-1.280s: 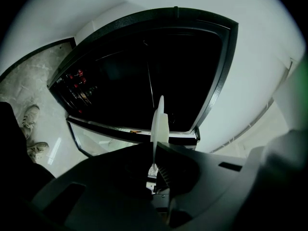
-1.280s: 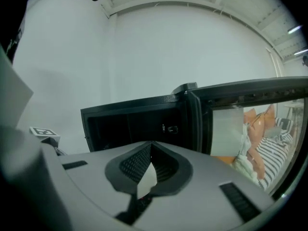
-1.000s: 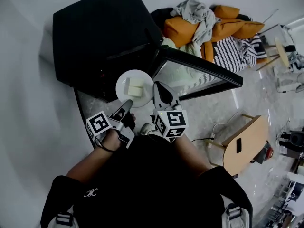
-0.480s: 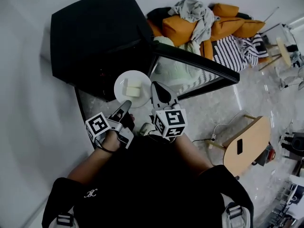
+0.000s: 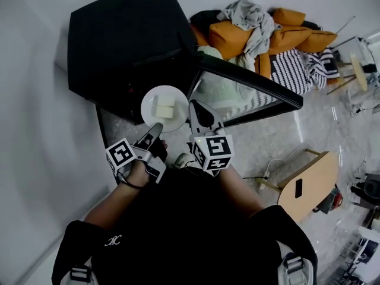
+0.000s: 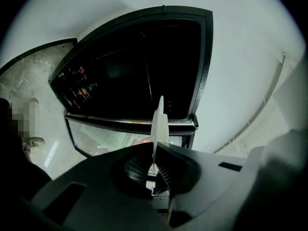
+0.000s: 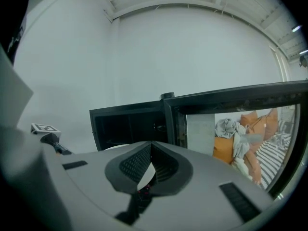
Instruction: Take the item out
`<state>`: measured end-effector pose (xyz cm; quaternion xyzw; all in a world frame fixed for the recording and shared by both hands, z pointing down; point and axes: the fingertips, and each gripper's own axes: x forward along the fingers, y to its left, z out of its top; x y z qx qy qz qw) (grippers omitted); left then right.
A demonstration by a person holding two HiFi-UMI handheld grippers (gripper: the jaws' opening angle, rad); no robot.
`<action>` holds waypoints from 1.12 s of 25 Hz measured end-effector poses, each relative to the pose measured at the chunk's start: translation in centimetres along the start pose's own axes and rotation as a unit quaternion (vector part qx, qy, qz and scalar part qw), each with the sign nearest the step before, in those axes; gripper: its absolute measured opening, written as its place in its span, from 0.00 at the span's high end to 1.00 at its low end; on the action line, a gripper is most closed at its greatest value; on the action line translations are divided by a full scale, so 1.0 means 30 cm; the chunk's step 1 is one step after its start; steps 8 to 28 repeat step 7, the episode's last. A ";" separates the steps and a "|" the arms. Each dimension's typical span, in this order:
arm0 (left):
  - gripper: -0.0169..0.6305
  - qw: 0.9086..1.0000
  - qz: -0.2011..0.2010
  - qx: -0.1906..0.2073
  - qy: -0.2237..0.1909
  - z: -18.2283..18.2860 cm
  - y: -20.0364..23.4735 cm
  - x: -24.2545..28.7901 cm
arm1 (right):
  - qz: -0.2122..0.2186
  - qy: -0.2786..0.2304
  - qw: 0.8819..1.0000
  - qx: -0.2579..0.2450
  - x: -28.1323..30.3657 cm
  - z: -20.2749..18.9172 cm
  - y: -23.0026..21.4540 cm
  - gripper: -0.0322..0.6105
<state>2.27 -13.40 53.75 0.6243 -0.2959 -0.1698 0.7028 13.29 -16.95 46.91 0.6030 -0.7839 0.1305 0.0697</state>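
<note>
- Clearly clamped on the near rim of the white plate (image 5: 178, 95): left tongs (image 5: 157, 127), gripped from behind by the person's left hand (image 5: 139, 171).
- From the left gripper view, plate (image 6: 160, 119) edge-on, pinched between the 2 dark halves of the tongs (image 6: 155, 150).
- On the plate, 2 pale square blocks (image 5: 163, 107), side by side and touching.
- Plate held level in the head view, just in front of the open mouth of the black oven (image 5: 119, 40), left of its swung-out door (image 5: 249, 85).
- Just beside the plate's right rim, right tongs (image 5: 195, 104); touching it or not, impossible to tell.
- In the right gripper view, tips of those tongs (image 7: 151, 146) pressed together with nothing gripped; a patch of white plate (image 7: 144, 174) visible through the gap behind the tips.
- Beyond them in that view, the oven's dark cavity (image 7: 125, 124) and the glass door (image 7: 231, 129) standing open at right.
- In the left gripper view, oven interior (image 6: 144, 66) black, with a row of small coloured lights or labels at its left edge, too small to read.
- Marker cubes on both tools: left (image 5: 122, 155), right (image 5: 214, 153).
- Behind the door, orange cushions (image 5: 228, 37), a crumpled grey cloth (image 5: 255, 13) and striped fabric (image 5: 291, 67) heaped together.
- Well apart at right, a small wooden stool (image 5: 306, 183) on the marbled floor (image 5: 267, 141).
</note>
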 end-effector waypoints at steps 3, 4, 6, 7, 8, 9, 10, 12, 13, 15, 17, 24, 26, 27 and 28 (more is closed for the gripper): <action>0.94 1.000 0.001 0.000 -0.003 0.007 0.001 -0.003 | 0.004 0.000 1.000 -0.003 0.003 -0.002 0.005 0.94; 0.94 1.000 0.002 -0.001 -0.004 0.008 0.002 -0.002 | 0.005 0.001 1.000 -0.003 0.004 -0.001 0.005 0.94; 0.94 1.000 0.001 -0.002 -0.006 0.011 0.004 -0.002 | 0.007 0.001 1.000 -0.003 0.005 -0.001 0.004 0.94; 0.94 1.000 0.001 -0.003 -0.007 0.013 0.005 -0.002 | 0.008 0.001 1.000 -0.003 0.006 -0.001 0.003 0.94; 0.94 1.000 0.001 -0.003 -0.007 0.013 0.005 -0.002 | 0.008 0.001 1.000 -0.003 0.006 -0.001 0.003 0.94; 0.94 1.000 0.001 -0.003 -0.007 0.013 0.005 -0.002 | 0.008 0.001 1.000 -0.003 0.006 -0.001 0.003 0.94; 0.94 1.000 0.001 -0.003 -0.007 0.013 0.005 -0.002 | 0.008 0.001 1.000 -0.003 0.006 -0.001 0.003 0.94; 0.94 1.000 0.001 -0.003 -0.007 0.013 0.005 -0.002 | 0.008 0.001 1.000 -0.003 0.006 -0.001 0.003 0.94; 0.94 1.000 0.001 -0.003 -0.007 0.013 0.005 -0.002 | 0.008 0.001 1.000 -0.003 0.006 -0.001 0.003 0.94; 0.94 1.000 0.001 -0.003 -0.007 0.013 0.005 -0.002 | 0.008 0.001 1.000 -0.003 0.006 -0.001 0.003 0.94; 0.94 1.000 0.001 -0.003 -0.007 0.013 0.005 -0.002 | 0.008 0.001 1.000 -0.003 0.006 -0.001 0.003 0.94; 0.94 1.000 0.001 -0.003 -0.007 0.013 0.005 -0.002 | 0.008 0.001 1.000 -0.003 0.006 -0.001 0.003 0.94; 0.94 1.000 0.001 -0.003 -0.007 0.013 0.005 -0.002 | 0.008 0.001 1.000 -0.003 0.006 -0.001 0.003 0.94; 0.94 1.000 0.001 -0.003 -0.007 0.013 0.005 -0.002 | 0.008 0.001 1.000 -0.003 0.006 -0.001 0.003 0.94; 0.94 1.000 0.001 -0.003 -0.007 0.013 0.005 -0.002 | 0.008 0.001 1.000 -0.003 0.006 -0.001 0.003 0.94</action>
